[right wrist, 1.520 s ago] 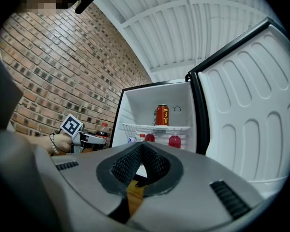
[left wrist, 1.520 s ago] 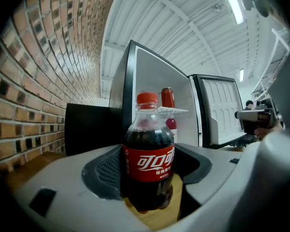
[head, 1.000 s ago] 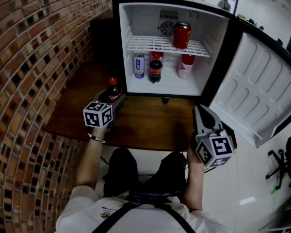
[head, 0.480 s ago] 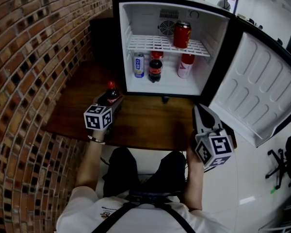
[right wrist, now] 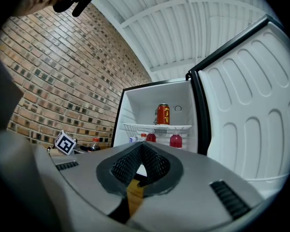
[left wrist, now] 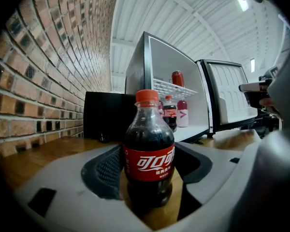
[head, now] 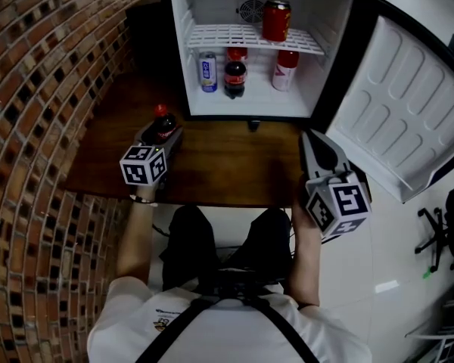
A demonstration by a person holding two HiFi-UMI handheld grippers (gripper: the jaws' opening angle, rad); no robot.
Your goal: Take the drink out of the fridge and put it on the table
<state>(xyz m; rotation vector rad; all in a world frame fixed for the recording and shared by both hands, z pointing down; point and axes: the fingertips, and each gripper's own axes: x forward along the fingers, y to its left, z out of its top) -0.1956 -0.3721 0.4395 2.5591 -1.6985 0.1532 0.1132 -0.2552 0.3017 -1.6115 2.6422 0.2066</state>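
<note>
A small cola bottle (head: 163,123) with a red cap and red label stands upright on the wooden table (head: 234,165), left of the open fridge (head: 180,21). My left gripper (head: 160,132) is shut on it. In the left gripper view the bottle (left wrist: 150,153) fills the gap of the left gripper (left wrist: 150,175), with a pad against each side of its lower body. My right gripper (head: 309,138) hovers over the table's right end, shut and with nothing in it. In its own view the right gripper (right wrist: 141,150) points at the fridge.
Inside the fridge a red can (head: 276,20) stands on the wire shelf. Below it are a silver-blue can (head: 206,70), another cola bottle (head: 234,78) and a red drink bottle (head: 286,70). The fridge door (head: 393,119) swings open at right. A brick wall (head: 38,127) runs along the left.
The left gripper and the cola bottle have drawn slightly away from the fridge, toward me. The head view has shifted. The right gripper has barely moved.
</note>
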